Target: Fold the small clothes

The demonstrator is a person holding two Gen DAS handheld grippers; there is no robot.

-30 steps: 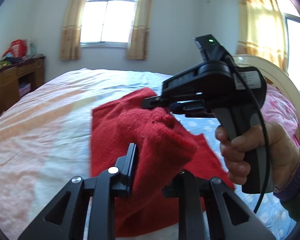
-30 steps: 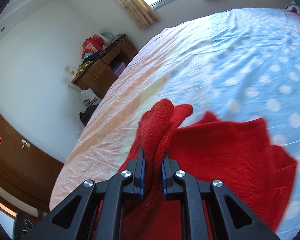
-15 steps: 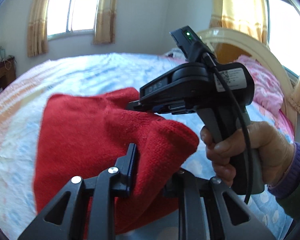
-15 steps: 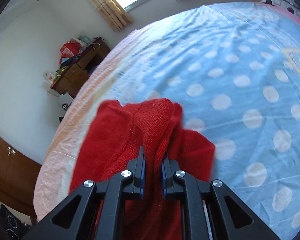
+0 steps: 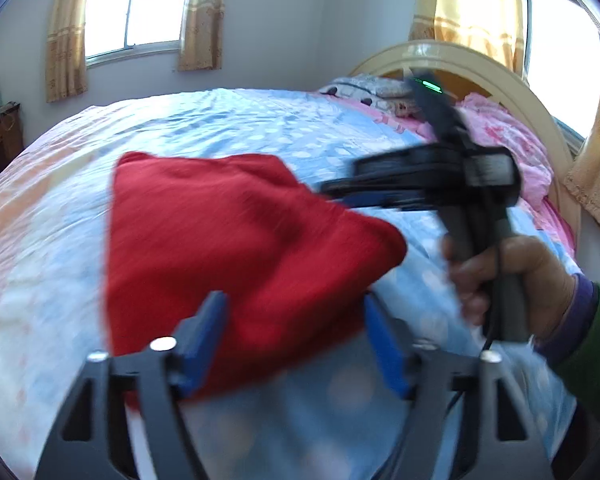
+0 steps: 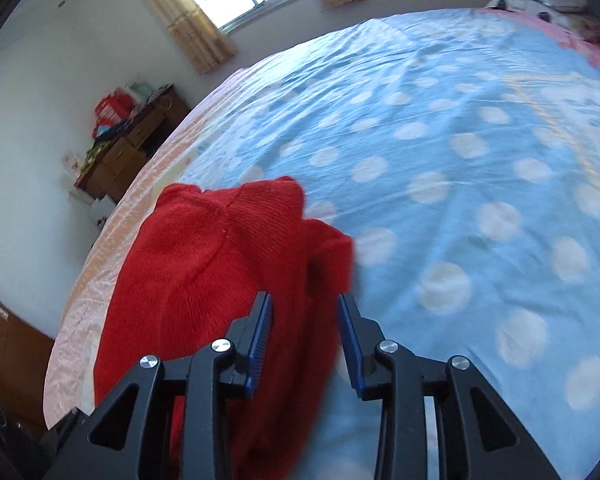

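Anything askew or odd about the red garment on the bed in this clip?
Nothing damaged. The red garment lies folded but lumpy on the bedsheet, its edges uneven. The left claw and the right claw are opening, with cloth between the jaws.

I am looking at one red knit garment (image 5: pixel 236 240), folded over on itself and lying on the bed. In the left view it is spreading from centre toward nine o'clock, a corner pointing to three o'clock. In the right view the garment (image 6: pixel 204 280) is sitting at seven o'clock, a seam curving across its top layer, its far edge bunching up.
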